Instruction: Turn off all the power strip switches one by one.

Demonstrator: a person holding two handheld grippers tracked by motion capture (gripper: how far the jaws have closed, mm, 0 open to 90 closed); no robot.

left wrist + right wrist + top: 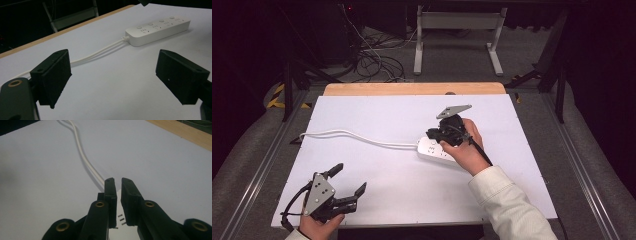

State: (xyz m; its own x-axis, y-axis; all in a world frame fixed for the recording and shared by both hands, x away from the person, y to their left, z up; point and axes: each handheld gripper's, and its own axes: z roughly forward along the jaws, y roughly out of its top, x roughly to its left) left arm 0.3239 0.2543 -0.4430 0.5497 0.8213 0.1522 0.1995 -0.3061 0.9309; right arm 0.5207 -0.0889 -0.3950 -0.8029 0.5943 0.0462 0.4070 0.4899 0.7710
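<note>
A white power strip (434,149) lies on the white table (387,180) right of centre, and its white cable (357,136) runs off to the left edge. My right gripper (432,134) hovers over the strip's left end, pointing down; its jaws stand a narrow slit apart with nothing between them. In the right gripper view the gripper (118,180) has the strip's socket holes (121,219) showing through the slit, and the cable (82,152) leads away. My left gripper (351,177) rests near the front left corner, wide open and empty. In the left gripper view the gripper (112,72) faces the strip (157,30) and the cable (100,51).
A wooden strip (412,89) borders the table's far edge. Behind it on the dark floor are tangled cables (372,55) and a white metal frame (457,30). Grey rails (262,160) run along both sides of the table.
</note>
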